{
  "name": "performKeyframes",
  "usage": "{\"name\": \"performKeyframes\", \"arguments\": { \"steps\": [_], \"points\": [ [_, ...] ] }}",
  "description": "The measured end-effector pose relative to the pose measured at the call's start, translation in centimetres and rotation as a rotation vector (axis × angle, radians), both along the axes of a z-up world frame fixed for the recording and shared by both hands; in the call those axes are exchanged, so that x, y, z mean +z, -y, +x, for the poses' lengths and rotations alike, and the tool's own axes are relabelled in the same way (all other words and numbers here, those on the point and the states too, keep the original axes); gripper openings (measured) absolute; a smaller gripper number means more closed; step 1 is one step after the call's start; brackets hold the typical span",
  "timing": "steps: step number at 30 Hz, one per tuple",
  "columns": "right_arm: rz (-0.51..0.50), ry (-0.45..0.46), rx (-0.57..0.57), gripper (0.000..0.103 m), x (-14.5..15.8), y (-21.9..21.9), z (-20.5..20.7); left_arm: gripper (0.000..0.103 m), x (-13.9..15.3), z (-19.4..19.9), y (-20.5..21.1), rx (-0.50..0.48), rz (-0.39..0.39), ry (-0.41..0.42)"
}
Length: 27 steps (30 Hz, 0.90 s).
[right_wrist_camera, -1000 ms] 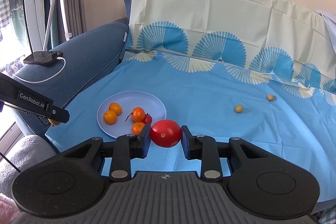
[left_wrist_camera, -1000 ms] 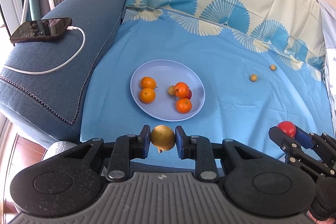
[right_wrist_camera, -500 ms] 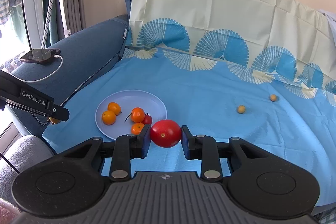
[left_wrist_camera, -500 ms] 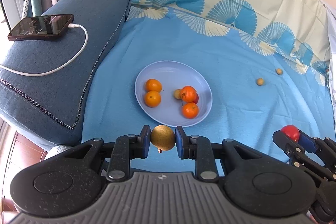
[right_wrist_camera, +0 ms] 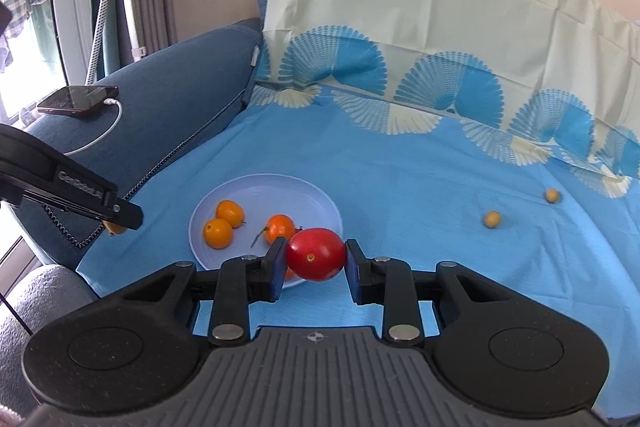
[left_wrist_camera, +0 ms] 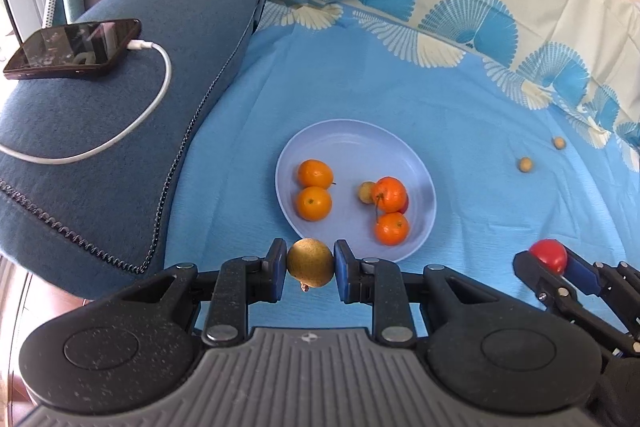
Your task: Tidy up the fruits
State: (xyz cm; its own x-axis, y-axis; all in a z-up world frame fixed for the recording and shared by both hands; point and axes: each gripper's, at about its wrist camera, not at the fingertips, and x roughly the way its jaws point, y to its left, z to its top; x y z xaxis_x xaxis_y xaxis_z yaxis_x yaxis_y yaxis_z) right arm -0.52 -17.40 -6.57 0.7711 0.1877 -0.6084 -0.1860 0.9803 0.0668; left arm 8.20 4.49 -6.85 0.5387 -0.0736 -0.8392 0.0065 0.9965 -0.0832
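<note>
Oranges fill the plate; left jaws grip a brown fruit, right jaws a tomato.

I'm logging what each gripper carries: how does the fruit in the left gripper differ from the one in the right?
The left gripper holds a yellow-brown fruit with a dull, speckled skin; the right gripper holds a red tomato that is glossy and smooth. The yellow-brown fruit looks rounder and narrower between its pads; the red tomato is wider and slightly oval. Both are clamped off the cloth, near the plate.
</note>
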Motion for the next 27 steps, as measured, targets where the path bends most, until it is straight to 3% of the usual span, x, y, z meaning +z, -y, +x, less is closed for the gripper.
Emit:
{"name": "performKeyframes", "arguments": {
  "steps": [9, 27],
  "points": [
    [-0.004, -0.043, 0.06, 0.032, -2.5, -1.6, 4.1, 0.028, -2.5, 4.1, 0.6, -0.005, 0.011, -0.037],
    [-0.045, -0.027, 0.109, 0.032, -7.4, -2.6, 12.1, 0.028, -6.7, 10.4, 2.6, -0.04, 0.022, -0.069]
  ]
}}
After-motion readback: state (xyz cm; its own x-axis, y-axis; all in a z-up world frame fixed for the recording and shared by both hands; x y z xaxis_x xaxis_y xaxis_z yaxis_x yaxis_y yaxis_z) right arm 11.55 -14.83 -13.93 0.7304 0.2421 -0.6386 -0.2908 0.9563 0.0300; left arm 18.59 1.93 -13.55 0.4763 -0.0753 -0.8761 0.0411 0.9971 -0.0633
